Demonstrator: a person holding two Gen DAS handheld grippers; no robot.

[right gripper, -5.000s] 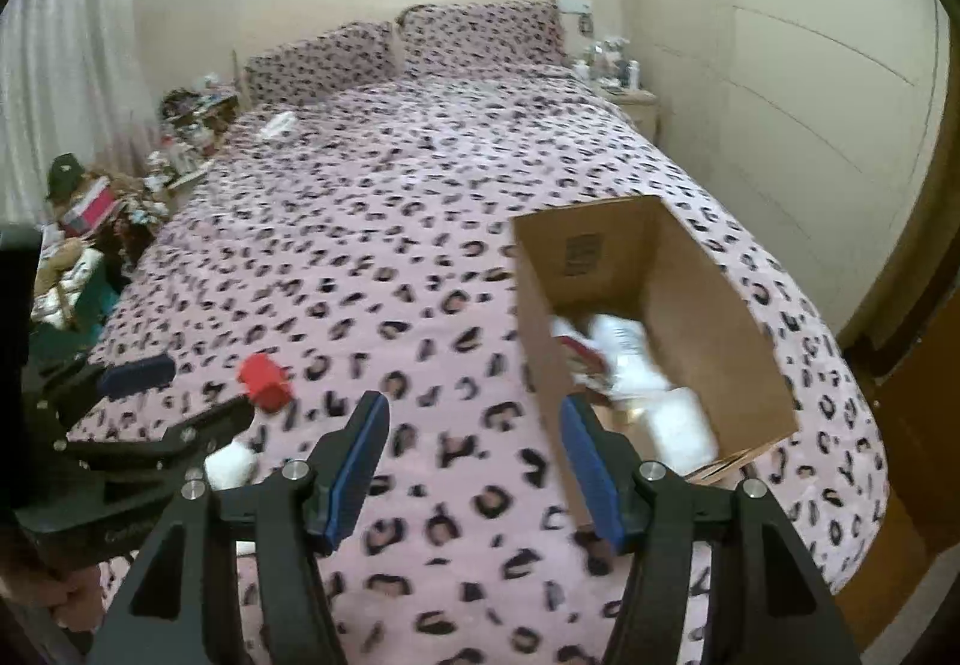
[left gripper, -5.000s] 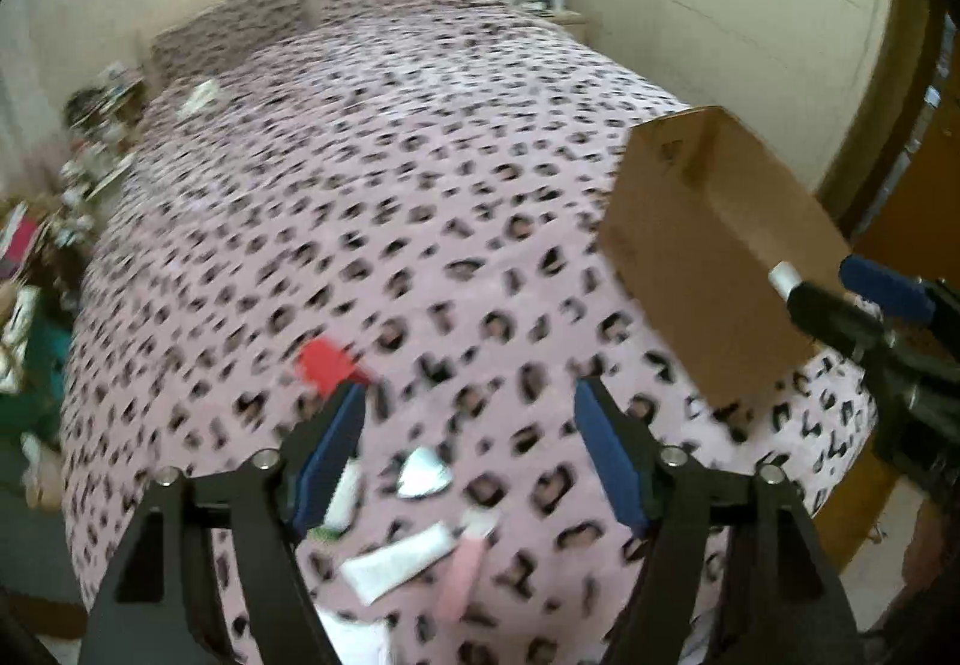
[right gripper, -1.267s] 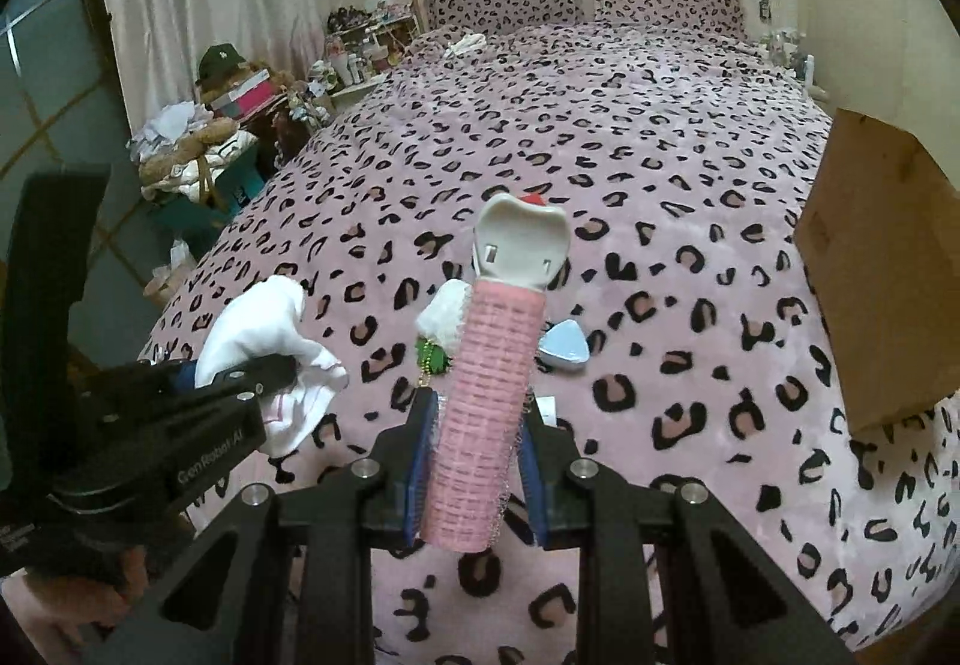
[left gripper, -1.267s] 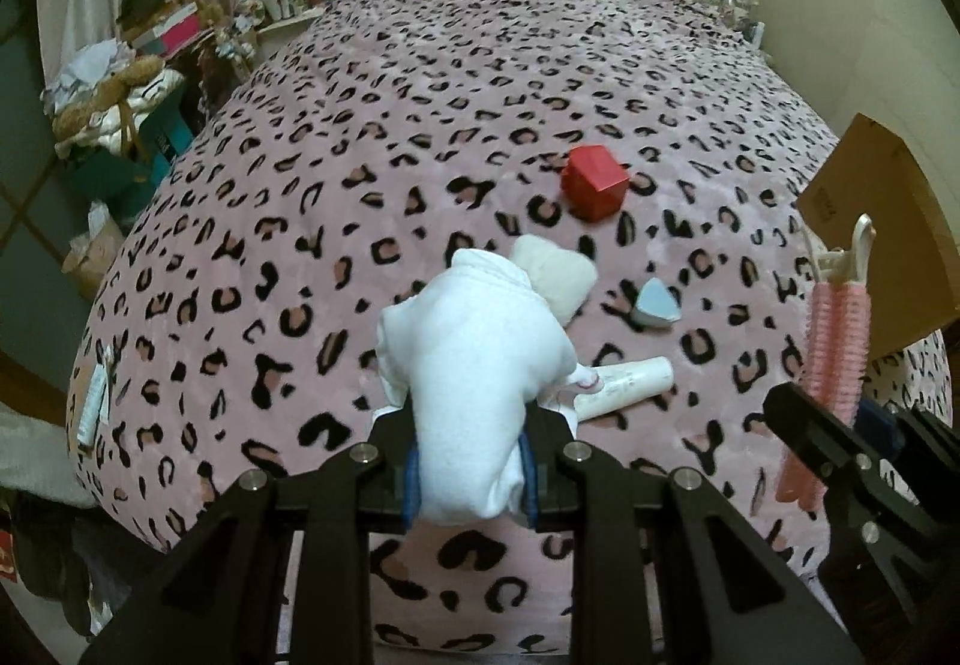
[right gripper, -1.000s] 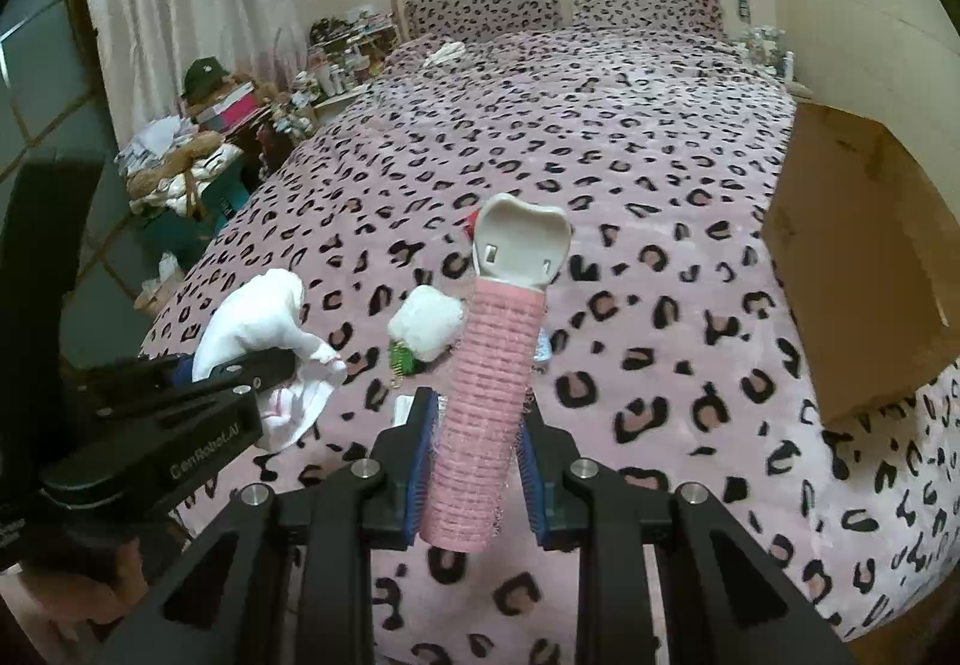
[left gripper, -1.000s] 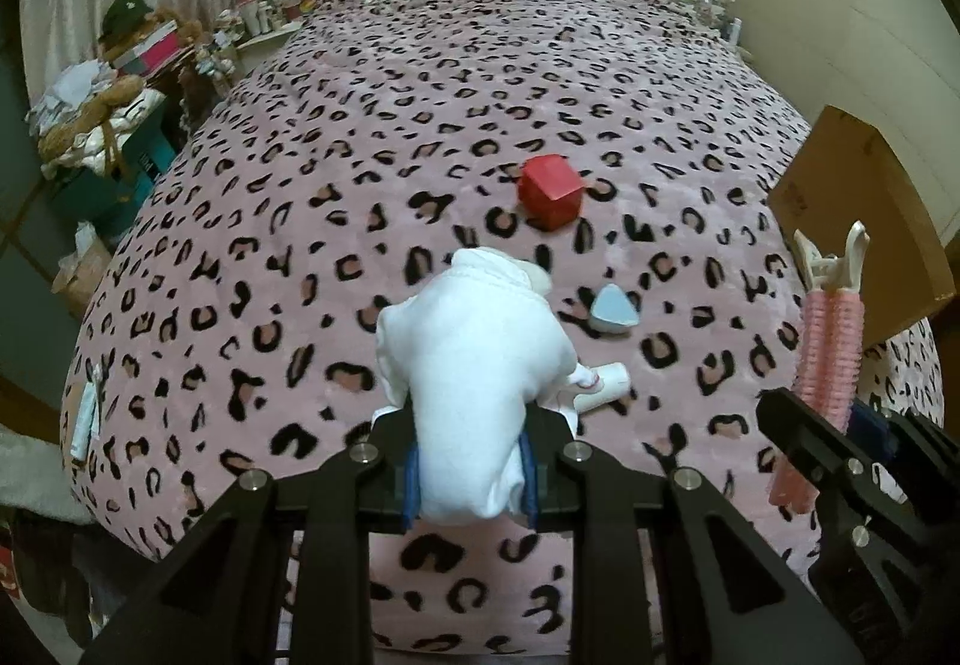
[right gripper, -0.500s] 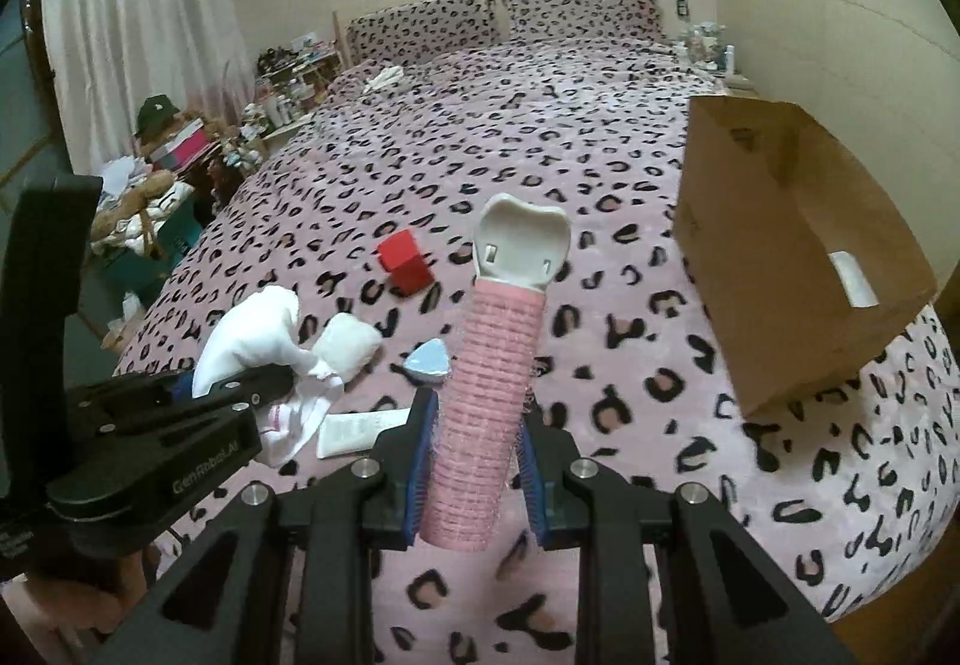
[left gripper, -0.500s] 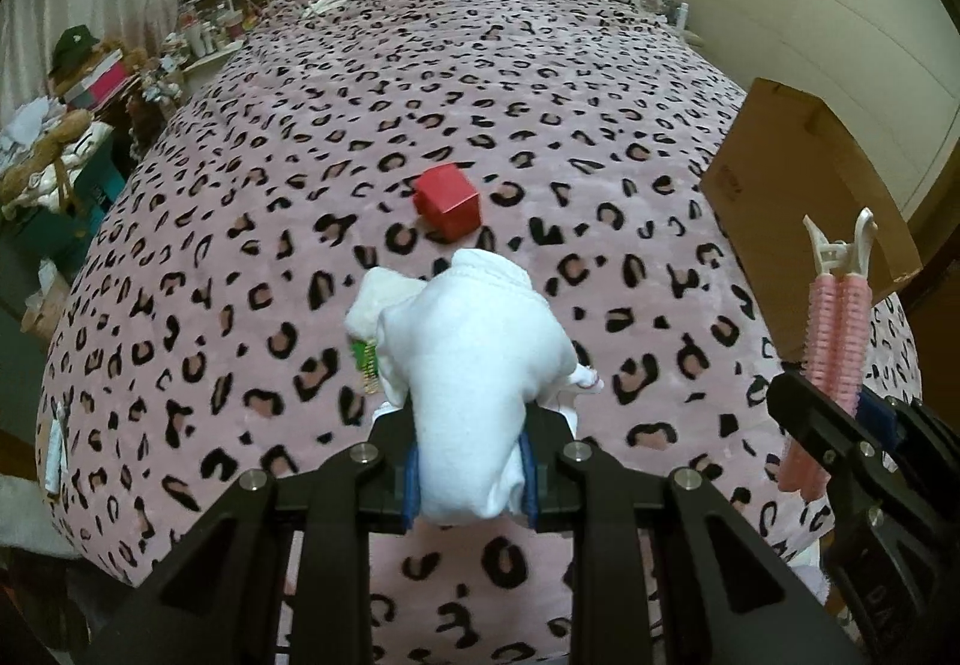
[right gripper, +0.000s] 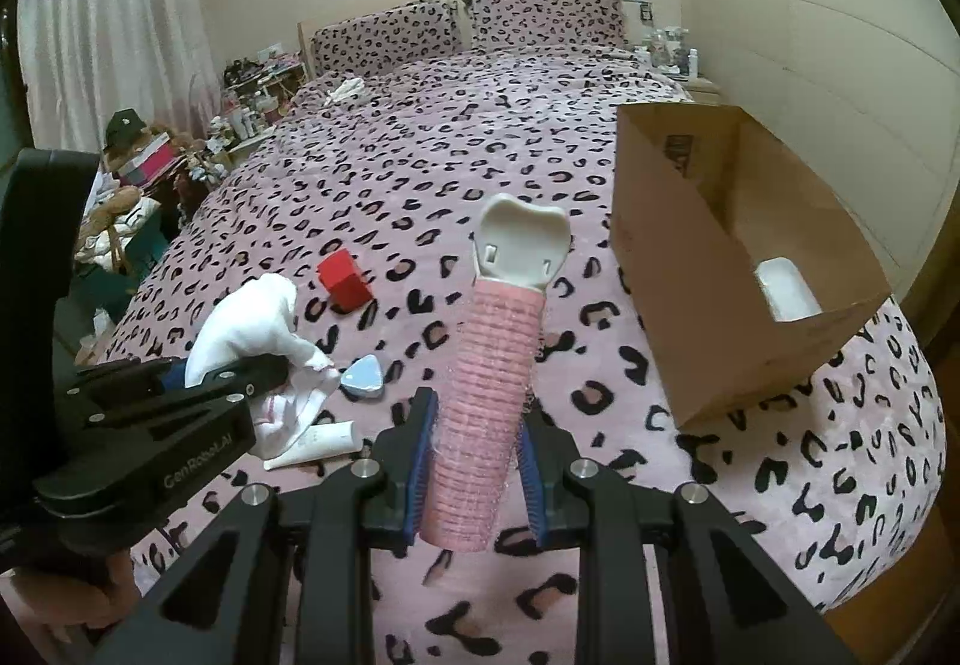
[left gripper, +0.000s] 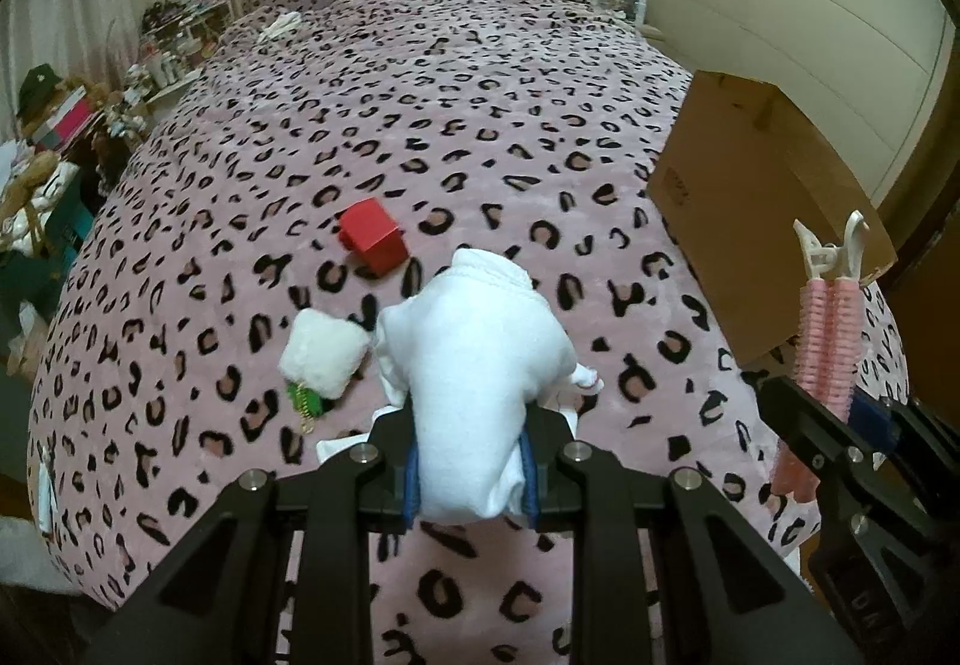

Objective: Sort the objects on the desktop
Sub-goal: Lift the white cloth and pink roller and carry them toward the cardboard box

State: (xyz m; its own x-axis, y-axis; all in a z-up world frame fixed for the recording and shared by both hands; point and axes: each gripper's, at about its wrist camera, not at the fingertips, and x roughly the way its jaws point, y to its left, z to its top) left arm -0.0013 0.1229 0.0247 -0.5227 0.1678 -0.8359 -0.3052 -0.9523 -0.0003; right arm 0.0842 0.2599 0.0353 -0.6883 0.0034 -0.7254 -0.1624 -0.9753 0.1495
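My left gripper (left gripper: 470, 470) is shut on a rolled white cloth (left gripper: 474, 365), held above the leopard-print bed; the cloth (right gripper: 246, 332) also shows at the left of the right wrist view. My right gripper (right gripper: 477, 464) is shut on a pink hair roller (right gripper: 495, 374) with a cream clip on top, seen again as the roller (left gripper: 825, 341) at the right of the left wrist view. An open cardboard box (right gripper: 738, 269) with something white inside stands on the bed's right side. On the bed lie a red cube (left gripper: 371, 234), a white fluffy pouch (left gripper: 323, 353), a blue triangular piece (right gripper: 363, 376) and a white tube (right gripper: 318, 440).
Two leopard pillows (right gripper: 468, 32) lie at the headboard. Cluttered shelves and bags (right gripper: 138, 167) line the bed's left side, and a nightstand with bottles (right gripper: 669, 50) stands at the far right by the wall. The pink bedspread (left gripper: 480, 95) stretches away beyond the loose items.
Both grippers have swung to the right over the bed, each keeping its hold. The cardboard box has come closer and its open inside now shows in the right wrist view.
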